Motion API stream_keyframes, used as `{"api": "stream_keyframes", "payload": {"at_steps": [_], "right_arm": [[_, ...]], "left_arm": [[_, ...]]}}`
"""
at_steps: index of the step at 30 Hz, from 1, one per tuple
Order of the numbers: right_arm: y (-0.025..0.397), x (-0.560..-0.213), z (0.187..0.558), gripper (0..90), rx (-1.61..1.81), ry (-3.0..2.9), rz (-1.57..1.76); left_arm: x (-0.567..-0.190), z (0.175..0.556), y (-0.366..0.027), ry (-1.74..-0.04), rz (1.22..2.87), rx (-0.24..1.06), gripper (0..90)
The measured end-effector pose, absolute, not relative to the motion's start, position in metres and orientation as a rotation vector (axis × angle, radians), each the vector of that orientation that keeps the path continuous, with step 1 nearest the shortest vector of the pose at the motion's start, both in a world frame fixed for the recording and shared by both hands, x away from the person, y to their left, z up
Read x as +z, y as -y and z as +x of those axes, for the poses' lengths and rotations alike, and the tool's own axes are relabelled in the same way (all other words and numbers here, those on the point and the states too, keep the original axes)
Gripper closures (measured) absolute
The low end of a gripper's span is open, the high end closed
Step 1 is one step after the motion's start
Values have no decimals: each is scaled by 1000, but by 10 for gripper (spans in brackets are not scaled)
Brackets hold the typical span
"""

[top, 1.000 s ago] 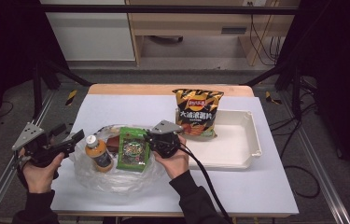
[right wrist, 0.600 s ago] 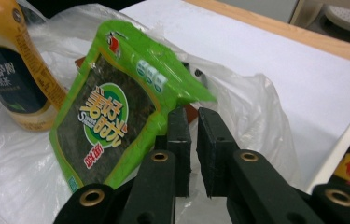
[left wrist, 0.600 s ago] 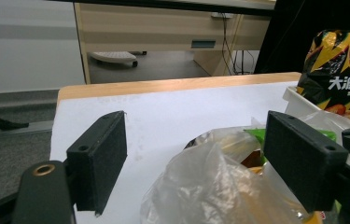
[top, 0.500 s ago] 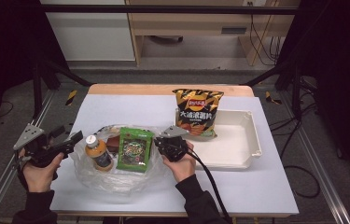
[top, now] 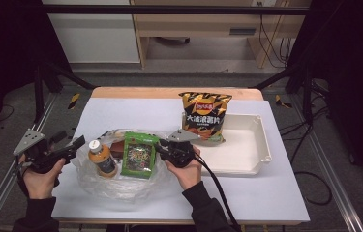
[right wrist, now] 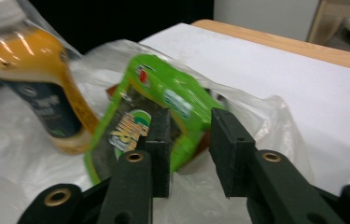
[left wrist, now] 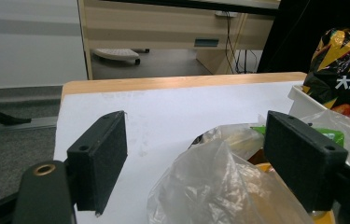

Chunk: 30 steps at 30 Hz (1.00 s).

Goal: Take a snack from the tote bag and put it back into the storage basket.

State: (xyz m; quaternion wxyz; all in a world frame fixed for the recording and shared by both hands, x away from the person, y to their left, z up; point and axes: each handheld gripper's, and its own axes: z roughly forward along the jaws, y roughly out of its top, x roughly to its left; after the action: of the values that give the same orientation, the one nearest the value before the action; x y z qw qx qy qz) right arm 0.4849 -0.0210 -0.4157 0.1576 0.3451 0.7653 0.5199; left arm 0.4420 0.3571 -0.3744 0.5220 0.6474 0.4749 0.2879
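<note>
A green snack packet (top: 139, 154) leans tilted inside a crumpled clear plastic bag (top: 116, 186) at the table's front left. An orange juice bottle (top: 100, 157) stands beside it in the bag. My right gripper (top: 159, 150) is at the packet's right edge. In the right gripper view the narrowed jaws of the right gripper (right wrist: 190, 119) hold the edge of the green packet (right wrist: 163, 93), with the bottle (right wrist: 37, 79) behind. My left gripper (top: 68, 140) hovers open just left of the bag. Its jaws in the left gripper view (left wrist: 196, 135) stand wide over the bag (left wrist: 210, 186).
A chips bag (top: 203, 116) stands upright at the left end of a white tray (top: 254, 154) on the right. Bare white table (top: 135, 111) lies behind the plastic bag. Dark frame rails run along both table sides.
My right gripper has edged slightly left onto the packet's edge, and the packet has tipped a little more upright. The left gripper has barely moved.
</note>
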Motion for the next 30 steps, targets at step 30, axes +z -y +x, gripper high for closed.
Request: {"api": "stream_keyframes", "payload": {"at_steps": [30], "right_arm": [[-3, -446, 509, 575, 1458, -2245, 1122]], "left_arm": [[-372, 441, -359, -1133, 1535, 687, 212]]}}
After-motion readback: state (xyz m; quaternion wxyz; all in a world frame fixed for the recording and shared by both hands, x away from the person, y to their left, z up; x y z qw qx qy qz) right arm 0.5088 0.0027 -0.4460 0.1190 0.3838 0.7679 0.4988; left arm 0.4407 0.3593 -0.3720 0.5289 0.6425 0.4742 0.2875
